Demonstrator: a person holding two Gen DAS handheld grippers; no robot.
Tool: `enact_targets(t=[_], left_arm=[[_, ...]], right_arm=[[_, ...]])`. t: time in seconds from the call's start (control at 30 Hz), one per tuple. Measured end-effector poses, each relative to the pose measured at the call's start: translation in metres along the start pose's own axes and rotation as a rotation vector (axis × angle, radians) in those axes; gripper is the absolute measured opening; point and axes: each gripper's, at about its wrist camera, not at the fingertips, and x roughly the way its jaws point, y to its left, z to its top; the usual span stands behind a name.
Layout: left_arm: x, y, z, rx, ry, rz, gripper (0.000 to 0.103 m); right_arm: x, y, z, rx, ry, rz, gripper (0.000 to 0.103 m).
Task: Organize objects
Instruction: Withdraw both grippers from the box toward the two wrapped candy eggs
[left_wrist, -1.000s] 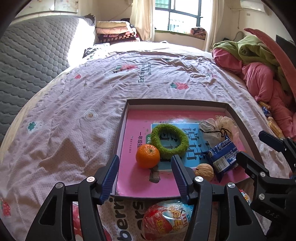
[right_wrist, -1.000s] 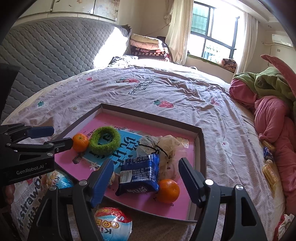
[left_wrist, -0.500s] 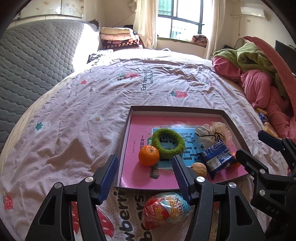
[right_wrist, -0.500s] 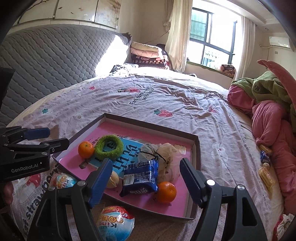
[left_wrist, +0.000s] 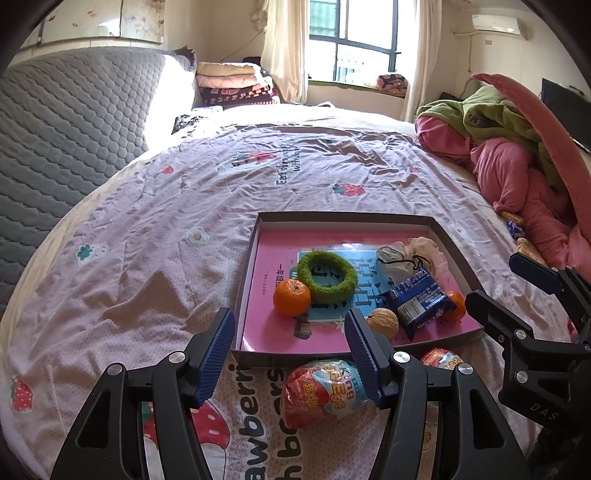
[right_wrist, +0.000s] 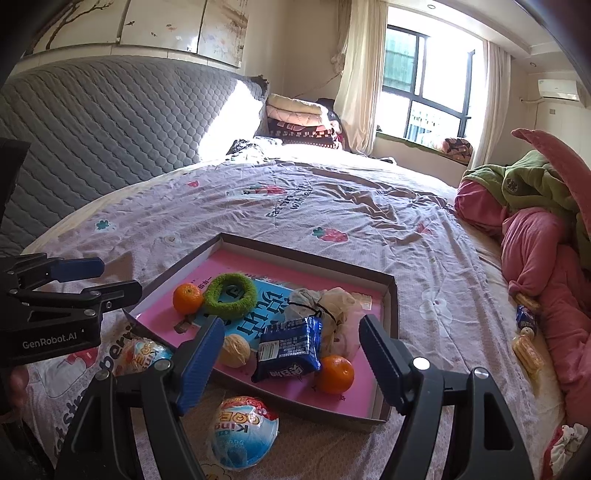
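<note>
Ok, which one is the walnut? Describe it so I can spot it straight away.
Find the shallow tray with the pink book on the bed. At its near edge, the walnut lies just left of the blue snack packet. It is the only tan, wrinkled ball; the oranges are smooth and bright.

From my rig, a tray (left_wrist: 251, 251) lies on the bed (left_wrist: 155, 229) with a book (left_wrist: 273, 332) inside. On the book, a ring (left_wrist: 327, 273) touches an orange (left_wrist: 291, 297) at its left; a walnut (left_wrist: 382, 321) and packet (left_wrist: 417, 297) lie right. Two eggs (left_wrist: 325, 391) (right_wrist: 242, 432) lie on the bed before the tray.
</note>
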Motion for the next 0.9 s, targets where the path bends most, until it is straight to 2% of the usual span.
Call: enact_targets(t=[0.53, 0.9], left_arm=[[-0.03, 0.001, -0.01, 0.014, -0.034, -0.024, 0.064], [-0.025, 0.004, -0.042, 0.037, -0.01, -0.03, 0.064]], right_arm=[[-0.03, 0.007, -0.011, 0.046, -0.032, 0.001, 0.077], [-0.038, 0.013, -0.028, 0.061, 0.004, -0.017, 0.077]])
